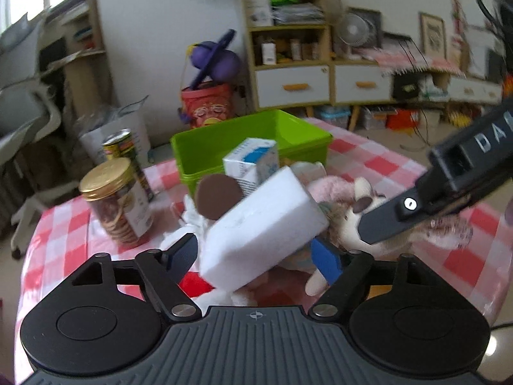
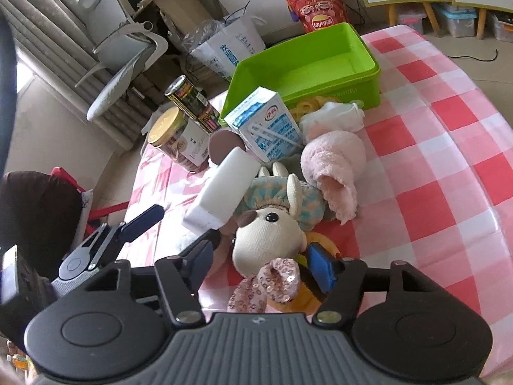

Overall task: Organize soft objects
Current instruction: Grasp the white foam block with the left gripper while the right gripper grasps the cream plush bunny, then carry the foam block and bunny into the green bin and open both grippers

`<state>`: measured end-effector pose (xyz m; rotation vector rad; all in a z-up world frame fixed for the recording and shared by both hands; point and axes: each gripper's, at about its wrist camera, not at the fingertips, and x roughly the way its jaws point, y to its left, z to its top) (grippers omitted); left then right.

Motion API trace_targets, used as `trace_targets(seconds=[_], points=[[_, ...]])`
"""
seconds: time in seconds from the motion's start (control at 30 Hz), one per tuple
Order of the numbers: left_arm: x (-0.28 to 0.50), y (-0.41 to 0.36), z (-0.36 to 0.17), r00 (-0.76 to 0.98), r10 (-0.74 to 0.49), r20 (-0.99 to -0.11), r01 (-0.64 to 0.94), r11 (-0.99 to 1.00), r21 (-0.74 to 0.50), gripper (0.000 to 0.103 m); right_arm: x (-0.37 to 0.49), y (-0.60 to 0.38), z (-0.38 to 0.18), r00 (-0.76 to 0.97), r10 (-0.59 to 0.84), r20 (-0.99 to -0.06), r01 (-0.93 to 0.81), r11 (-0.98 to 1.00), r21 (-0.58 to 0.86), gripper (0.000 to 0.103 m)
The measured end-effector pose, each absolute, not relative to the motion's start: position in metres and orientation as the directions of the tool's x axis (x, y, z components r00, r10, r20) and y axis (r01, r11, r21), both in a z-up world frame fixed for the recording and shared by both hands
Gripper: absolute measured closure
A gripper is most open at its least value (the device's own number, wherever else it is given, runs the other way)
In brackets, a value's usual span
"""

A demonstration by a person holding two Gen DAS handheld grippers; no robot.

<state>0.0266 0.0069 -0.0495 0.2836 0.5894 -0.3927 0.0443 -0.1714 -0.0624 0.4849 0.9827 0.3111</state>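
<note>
My left gripper point(image 1: 256, 253) is shut on a white sponge block point(image 1: 263, 227) and holds it tilted above the table; the block also shows in the right wrist view point(image 2: 221, 192). My right gripper point(image 2: 263, 256) is open around the head of a cream plush mouse point(image 2: 266, 240) in a teal bonnet, fingers on either side, touching or nearly so. A pink fluffy cloth point(image 2: 336, 166) and a white cloth point(image 2: 333, 118) lie beside it. The green bin point(image 2: 307, 64) stands behind, empty inside.
A milk carton point(image 2: 266, 125), a brown-lidded object point(image 2: 224, 146), a gold-lidded cookie jar point(image 2: 176, 141) and a black can point(image 2: 192, 99) stand left of the bin on the red-checked tablecloth point(image 2: 433, 160). A chair and bags lie beyond the table's left edge.
</note>
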Motion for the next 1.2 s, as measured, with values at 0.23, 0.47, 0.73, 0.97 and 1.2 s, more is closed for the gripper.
trace_targets(seconds=[0.23, 0.47, 0.73, 0.97, 1.2], points=[[0.033, -0.005, -0.062, 0.773, -0.237, -0.589, 0.44, 0.869, 0.228, 0.046, 0.05, -0.175, -0.071, 0.51, 0.492, -0.705, -0.047, 0.835, 0.548, 0.073], [0.041, 0.0, -0.057, 0.768, -0.223, -0.601, 0.397, 0.902, 0.173, 0.056, 0.049, -0.181, -0.069, 0.518, 0.512, -0.685, -0.055, 0.82, 0.57, 0.077], [0.046, 0.015, -0.042, 0.764, -0.248, -0.595, 0.337, 0.94, 0.042, 0.06, 0.047, -0.19, -0.058, 0.552, 0.533, -0.641, -0.059, 0.792, 0.608, 0.079], [0.046, 0.038, -0.029, 0.748, -0.277, -0.603, 0.257, 0.959, -0.12, 0.062, 0.045, -0.197, -0.043, 0.601, 0.557, -0.573, -0.082, 0.756, 0.65, 0.08], [0.039, 0.056, -0.012, 0.749, -0.3, -0.591, 0.196, 0.952, -0.235, 0.063, 0.05, -0.203, -0.024, 0.66, 0.581, -0.476, -0.121, 0.708, 0.696, 0.081]])
